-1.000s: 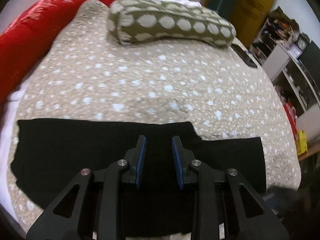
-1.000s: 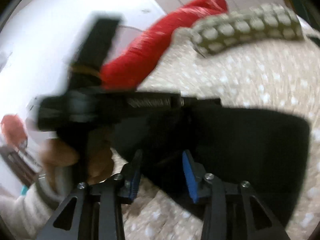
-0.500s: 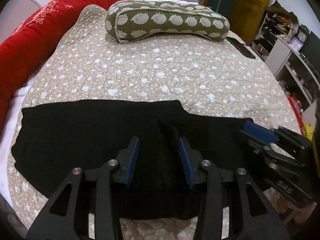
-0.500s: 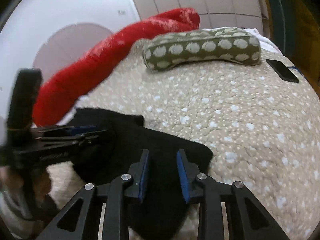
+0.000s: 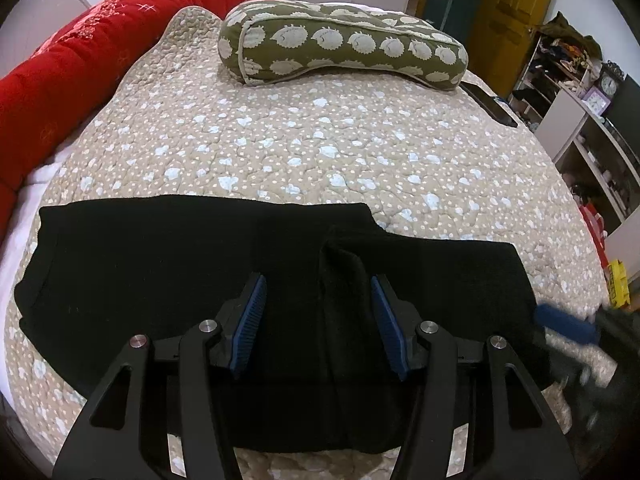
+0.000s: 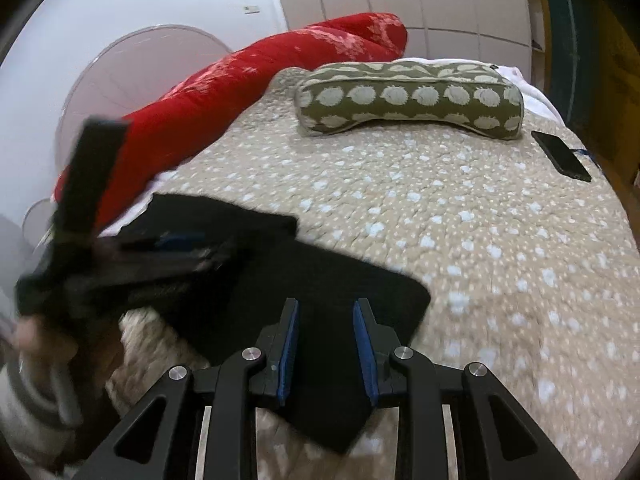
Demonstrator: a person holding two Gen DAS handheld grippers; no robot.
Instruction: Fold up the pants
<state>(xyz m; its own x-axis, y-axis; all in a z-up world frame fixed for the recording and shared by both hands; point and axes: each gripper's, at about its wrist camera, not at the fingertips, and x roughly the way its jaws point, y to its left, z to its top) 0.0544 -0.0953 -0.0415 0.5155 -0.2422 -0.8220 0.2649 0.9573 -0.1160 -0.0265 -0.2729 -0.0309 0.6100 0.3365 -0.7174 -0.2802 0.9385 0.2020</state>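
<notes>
Black pants (image 5: pixel 192 264) lie folded lengthwise across the near edge of a beige spotted quilt (image 5: pixel 320 140). A raised crease runs through their middle. My left gripper (image 5: pixel 318 296) is open above that crease, holding nothing. In the right wrist view the pants' right end (image 6: pixel 328 292) lies under my right gripper (image 6: pixel 325 316), which is open and empty. The left gripper shows blurred at the left of that view (image 6: pixel 160 252). The right gripper's blue pad shows blurred at the right edge of the left wrist view (image 5: pixel 564 320).
An olive pillow (image 5: pixel 344 46) with pale prints lies at the far end of the bed. A red duvet (image 5: pixel 100 52) runs along the left side. A black phone (image 6: pixel 560 156) lies at the far right. Shelves (image 5: pixel 592 120) stand right of the bed.
My left gripper has opened wider over the pants' middle. My right gripper has swung right and back to the pants' right end, still open.
</notes>
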